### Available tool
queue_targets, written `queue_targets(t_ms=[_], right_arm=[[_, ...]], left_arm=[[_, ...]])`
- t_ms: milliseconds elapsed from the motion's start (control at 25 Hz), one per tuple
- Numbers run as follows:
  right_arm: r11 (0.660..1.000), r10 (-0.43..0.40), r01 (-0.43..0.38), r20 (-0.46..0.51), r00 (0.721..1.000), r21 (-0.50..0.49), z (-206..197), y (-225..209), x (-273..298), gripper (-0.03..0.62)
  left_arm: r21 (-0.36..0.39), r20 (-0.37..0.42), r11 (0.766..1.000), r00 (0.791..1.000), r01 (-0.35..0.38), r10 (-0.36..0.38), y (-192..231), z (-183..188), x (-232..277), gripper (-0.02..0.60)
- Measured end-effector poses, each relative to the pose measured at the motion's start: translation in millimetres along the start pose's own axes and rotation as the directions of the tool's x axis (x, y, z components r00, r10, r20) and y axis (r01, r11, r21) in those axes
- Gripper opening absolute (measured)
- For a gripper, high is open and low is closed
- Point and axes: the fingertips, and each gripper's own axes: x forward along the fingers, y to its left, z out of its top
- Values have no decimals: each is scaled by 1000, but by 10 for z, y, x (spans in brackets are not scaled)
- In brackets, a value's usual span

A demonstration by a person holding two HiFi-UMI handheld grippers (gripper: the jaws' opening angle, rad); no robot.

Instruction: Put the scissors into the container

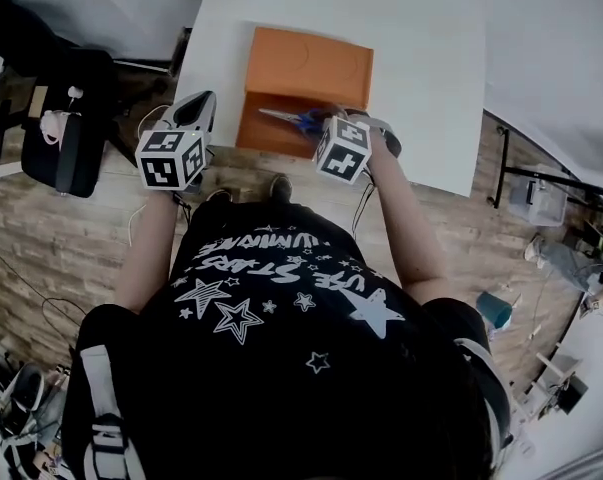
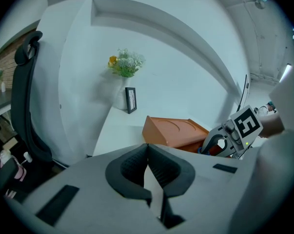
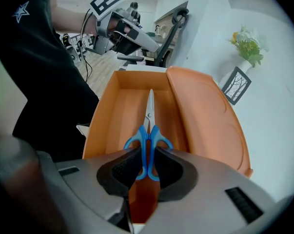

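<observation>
right tongs (image 3: 146, 159) clamped on the blue handles of the scissors (image 3: 149, 108), blades lengthwise to fit the open orange container (image 3: 112, 116); seemingly not yet touching its floor. left tongs (image 2: 147, 156) pressed together, empty, parked clear alongside.

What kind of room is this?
Probably an office or workroom, not a home kitchen. There is a big white table, a black office chair next to it, and a small framed picture with flowers at the table's far end.
</observation>
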Motion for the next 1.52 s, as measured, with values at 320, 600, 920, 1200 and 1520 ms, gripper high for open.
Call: queue_targets(t_ms=[320, 600, 920, 1200, 1520], right_arm=[[1000, -26, 26, -105, 994, -1, -49, -31, 65, 101], [999, -50, 50, -111, 993, -1, -22, -27, 93, 101], [997, -69, 71, -81, 994, 24, 24, -12, 55, 103], [990, -104, 109, -63, 993, 86, 52, 28, -61, 103], [951, -198, 192, -2, 980, 244, 169, 13, -269, 103]], left_arm=[[6, -7, 1000, 1000, -9, 9, -40, -44, -52, 18], [2, -8, 1000, 1000, -3, 3, -29, -108, -93, 18], [12, 0, 1000, 1000, 8, -8, -22, -87, -175, 18], [21, 10, 1000, 1000, 22, -22, 25, -103, -327, 18], [46, 18, 997, 998, 67, -68, 122, -80, -460, 18]])
